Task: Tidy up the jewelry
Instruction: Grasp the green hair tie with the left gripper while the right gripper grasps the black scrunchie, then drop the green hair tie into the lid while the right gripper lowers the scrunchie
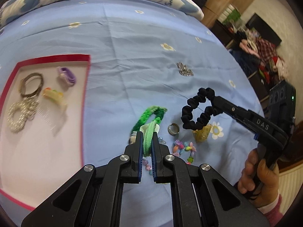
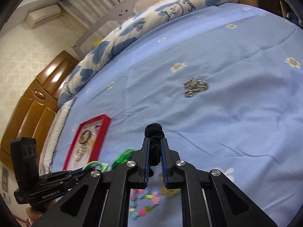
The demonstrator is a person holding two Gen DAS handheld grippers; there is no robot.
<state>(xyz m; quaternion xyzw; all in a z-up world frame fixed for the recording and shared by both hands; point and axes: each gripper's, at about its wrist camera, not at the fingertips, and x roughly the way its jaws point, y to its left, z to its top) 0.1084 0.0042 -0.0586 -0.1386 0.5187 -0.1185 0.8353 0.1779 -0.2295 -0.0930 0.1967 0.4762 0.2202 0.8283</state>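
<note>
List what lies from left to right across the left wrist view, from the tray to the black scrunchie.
Red-rimmed white tray → light green hair tie pinched in the left claw → silver metal ring → black fabric scrunchie → right claw gripping it.

You're in a home bedroom: a bed (image 2: pixel 217 98) with flowered sheet, quilt (image 2: pixel 132 30), wooden wardrobe (image 2: pixel 34 98), air conditioner (image 2: pixel 42 16), and probably piled clothes (image 1: pixel 263 56).

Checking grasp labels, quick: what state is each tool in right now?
Left tool: closed on the light green fabric hair band.
Right tool: closed on the black ruffled fabric scrunchie.
</note>
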